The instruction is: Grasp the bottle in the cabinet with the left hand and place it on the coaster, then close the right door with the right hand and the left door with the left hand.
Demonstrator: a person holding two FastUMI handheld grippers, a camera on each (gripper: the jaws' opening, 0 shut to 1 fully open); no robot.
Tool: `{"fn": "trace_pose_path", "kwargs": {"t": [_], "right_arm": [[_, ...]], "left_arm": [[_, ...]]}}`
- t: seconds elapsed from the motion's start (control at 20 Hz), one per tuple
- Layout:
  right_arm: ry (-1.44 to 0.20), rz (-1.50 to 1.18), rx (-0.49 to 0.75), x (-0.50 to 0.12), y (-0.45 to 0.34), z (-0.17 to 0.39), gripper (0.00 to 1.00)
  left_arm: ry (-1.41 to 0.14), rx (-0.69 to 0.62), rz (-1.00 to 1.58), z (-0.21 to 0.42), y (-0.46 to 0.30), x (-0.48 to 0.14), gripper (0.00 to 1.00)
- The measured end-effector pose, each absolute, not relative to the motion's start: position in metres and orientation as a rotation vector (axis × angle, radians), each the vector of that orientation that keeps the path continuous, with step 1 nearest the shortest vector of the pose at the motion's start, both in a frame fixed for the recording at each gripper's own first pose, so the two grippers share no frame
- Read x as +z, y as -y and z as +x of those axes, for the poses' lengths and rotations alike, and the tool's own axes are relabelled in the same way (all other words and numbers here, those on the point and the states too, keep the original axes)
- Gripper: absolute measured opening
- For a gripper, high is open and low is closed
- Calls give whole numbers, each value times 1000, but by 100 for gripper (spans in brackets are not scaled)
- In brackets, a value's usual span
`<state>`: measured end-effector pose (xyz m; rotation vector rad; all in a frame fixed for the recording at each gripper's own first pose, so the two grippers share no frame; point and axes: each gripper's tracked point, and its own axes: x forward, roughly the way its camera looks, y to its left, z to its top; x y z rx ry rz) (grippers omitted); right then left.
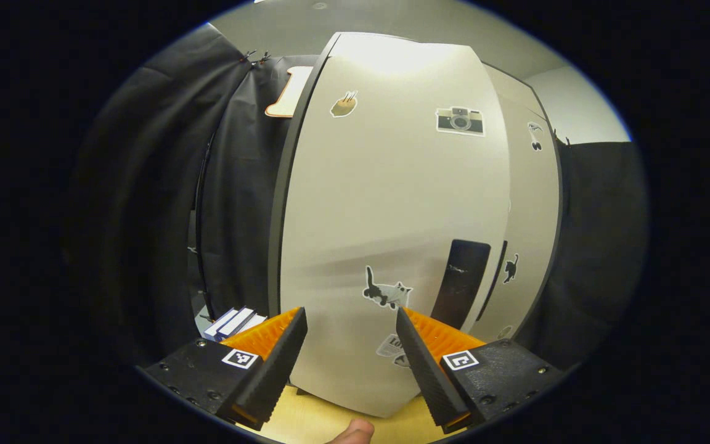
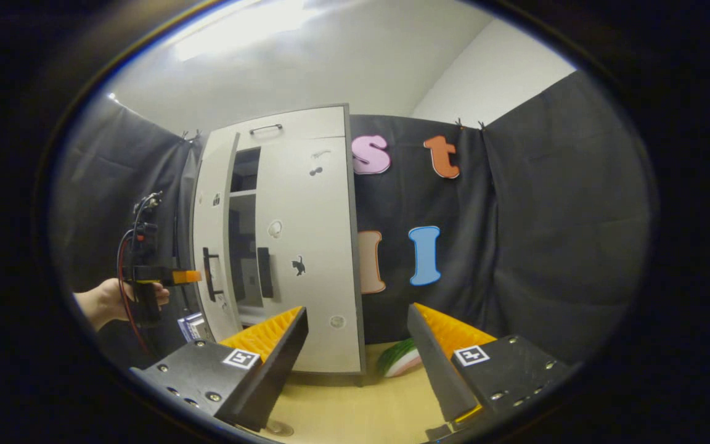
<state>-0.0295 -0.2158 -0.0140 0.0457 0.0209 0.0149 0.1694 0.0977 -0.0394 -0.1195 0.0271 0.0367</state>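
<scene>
The booth is closed in by black cloth (image 2: 552, 203) hung as walls, with a pale ceiling (image 2: 330, 55) above it. Against the cloth stands a tall white cabinet (image 2: 324, 246) on a light wooden table top (image 2: 361, 407). In the right gripper view the right door (image 2: 306, 246) is nearly closed, and the left door (image 2: 210, 246) stands ajar, so a dark gap with shelves shows between them. In the left gripper view the left door is very near, with a camera sticker (image 1: 460, 120) and a cat sticker (image 1: 386, 293) on it, and its dark handle (image 1: 461, 283) is close to the edge. The left gripper (image 1: 350, 320) is just in front of this door, its jaws wide apart and holding nothing; the right gripper (image 2: 358, 317) is farther back from the cabinet, its jaws also apart and empty. A hand (image 2: 111, 302) holds the left gripper beside the left door. A green and white object (image 2: 401, 359) lies on the table right of the cabinet. I cannot tell where the bottle or the coaster is.
</scene>
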Motion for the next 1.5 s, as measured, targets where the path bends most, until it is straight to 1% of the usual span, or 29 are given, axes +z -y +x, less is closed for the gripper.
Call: {"fn": "trace_pose_path", "kwargs": {"t": [0.2, 0.3, 0.45, 0.55, 0.6, 0.65, 0.75, 0.9, 1.0, 1.05, 1.1, 1.15, 1.2, 1.3, 1.4, 1.5], "right_arm": [[-13, 41, 30, -4, 199, -40, 99], [-13, 39, 39, 0, 190, -47, 97], [-11, 41, 57, 7, 173, -61, 97], [-3, 53, 59, 12, 166, -71, 99], [0, 63, 71, 14, 160, -77, 97], [3, 71, 75, 15, 156, -84, 99], [12, 78, 78, 19, 154, -97, 97], [24, 67, 80, 23, 151, -116, 99], [36, 54, 76, 27, 152, -127, 97], [36, 54, 76, 28, 152, -132, 99], [36, 56, 74, 28, 153, -136, 99], [35, 58, 70, 28, 154, -139, 97], [36, 59, 64, 28, 156, -142, 99], [28, 62, 54, 26, 160, -148, 99], [22, 60, 49, 24, 162, -151, 97], [23, 49, 41, 23, 164, -152, 99]], "left_arm": [[-33, 27, -104, 150, -94, -38, 93], [-39, 28, -113, 136, -95, -38, 93], [-43, 17, -111, 106, -91, -37, 93], [-18, 20, -110, 86, -90, -30, 93], [-4, 17, -108, 77, -88, -27, 93], [-2, 14, -107, 67, -85, -25, 93], [-7, 9, -98, 49, -79, -23, 93], [-11, 12, -77, 23, -74, -20, 93], [7, 17, -53, 8, -73, -15, 93], [16, 16, -42, 2, -72, -13, 93], [16, 12, -39, -3, -71, -14, 93], [15, 6, -49, -7, -69, -13, 93], [13, -1, -62, -10, -67, -12, 93], [7, 16, -81, -16, -71, -12, 93], [0, 31, -91, -21, -70, -12, 93], [-5, 40, -94, -28, -68, -15, 93]]}}
